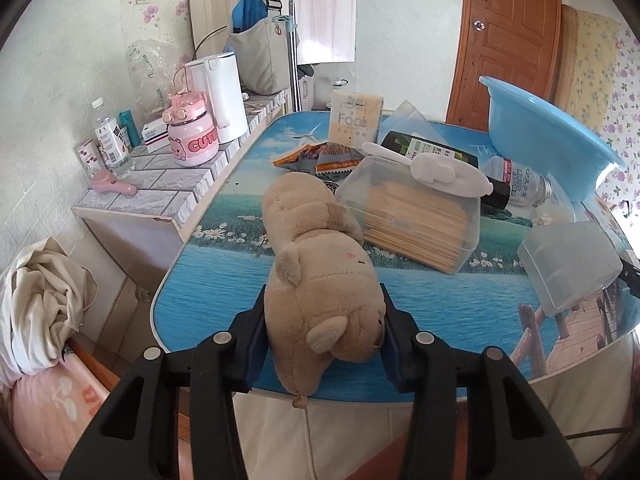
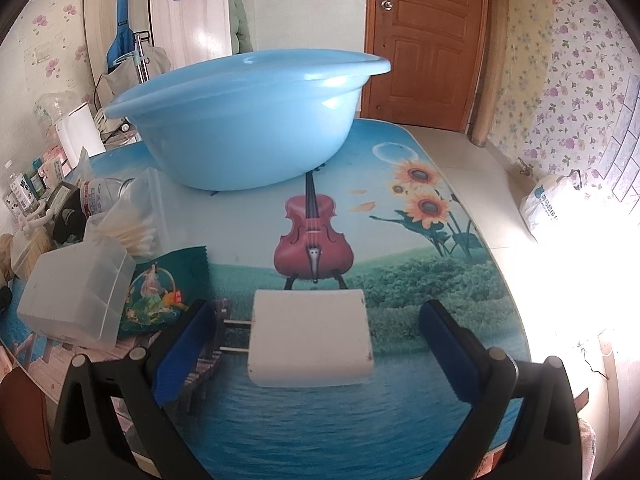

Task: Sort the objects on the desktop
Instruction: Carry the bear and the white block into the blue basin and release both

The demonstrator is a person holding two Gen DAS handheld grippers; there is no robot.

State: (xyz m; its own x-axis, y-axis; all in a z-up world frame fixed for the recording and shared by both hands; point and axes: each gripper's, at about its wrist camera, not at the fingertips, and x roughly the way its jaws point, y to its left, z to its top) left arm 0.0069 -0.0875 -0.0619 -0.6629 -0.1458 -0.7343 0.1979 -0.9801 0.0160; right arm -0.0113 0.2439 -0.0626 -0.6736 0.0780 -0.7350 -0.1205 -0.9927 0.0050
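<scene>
My left gripper (image 1: pixel 324 340) is shut on the head of a tan plush bear (image 1: pixel 316 264), whose body lies on the picture-printed table toward the far side. My right gripper (image 2: pixel 314 336) is open, its blue pads on either side of a white plug adapter (image 2: pixel 310 336) that lies on the table with its prongs pointing left; the pads do not touch it. A large blue basin (image 2: pixel 244 120) stands on the table behind the adapter; it also shows at the right of the left wrist view (image 1: pixel 548 140).
Past the bear lie a clear box of wooden sticks (image 1: pixel 416 224), snack packets (image 1: pixel 320 160), a "Face" box (image 1: pixel 354 120), a white handheld fan (image 1: pixel 440 170), a bottle (image 1: pixel 520 184) and a frosted box (image 1: pixel 568 264). A green packet (image 2: pixel 168 284) lies left of the adapter. A tiled shelf (image 1: pixel 160 176) stands at the left.
</scene>
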